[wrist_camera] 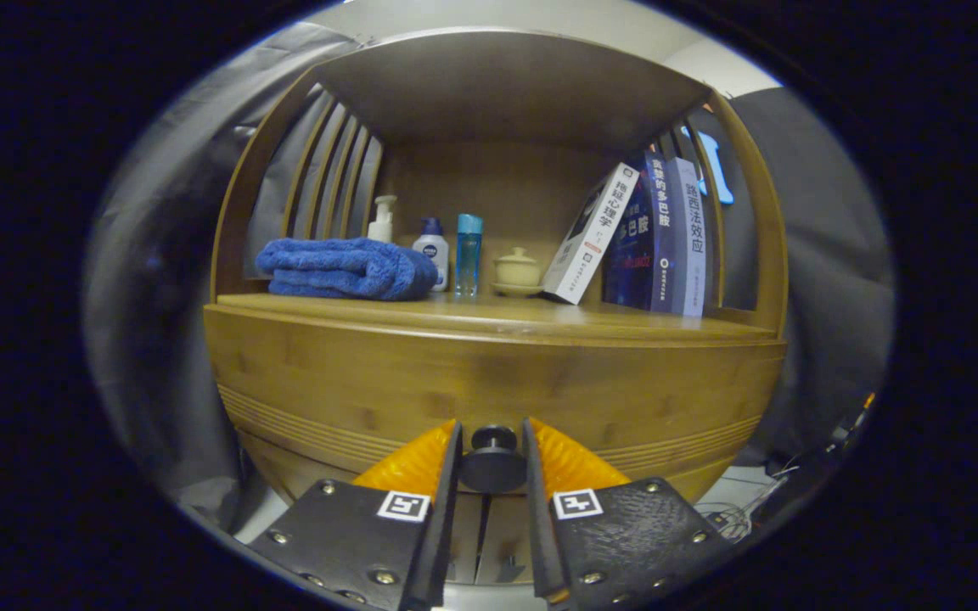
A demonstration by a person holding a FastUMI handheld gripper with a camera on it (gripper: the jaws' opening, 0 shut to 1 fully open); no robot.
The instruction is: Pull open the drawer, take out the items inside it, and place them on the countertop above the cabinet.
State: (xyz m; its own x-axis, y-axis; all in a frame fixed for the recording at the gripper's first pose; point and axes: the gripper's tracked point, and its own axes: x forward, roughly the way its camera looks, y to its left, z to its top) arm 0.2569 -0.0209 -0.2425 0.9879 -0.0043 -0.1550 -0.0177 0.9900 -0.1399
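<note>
A wooden cabinet has a drawer front (353,382) with grooved lines low on it and a round black knob (493,465) at its middle. My gripper (491,431) is at that knob, one finger on each side of it, and both fingers press against it. The drawer front sits flush under the countertop (421,316), so nothing inside the drawer can be seen. The countertop runs above and beyond the fingers.
On the countertop lie a folded blue towel (340,268), a white pump bottle (383,219), a small white bottle (433,251), a slim blue bottle (469,253), a lidded cup on a saucer (516,270) and several leaning books (650,242). A shelf roof (506,85) hangs overhead.
</note>
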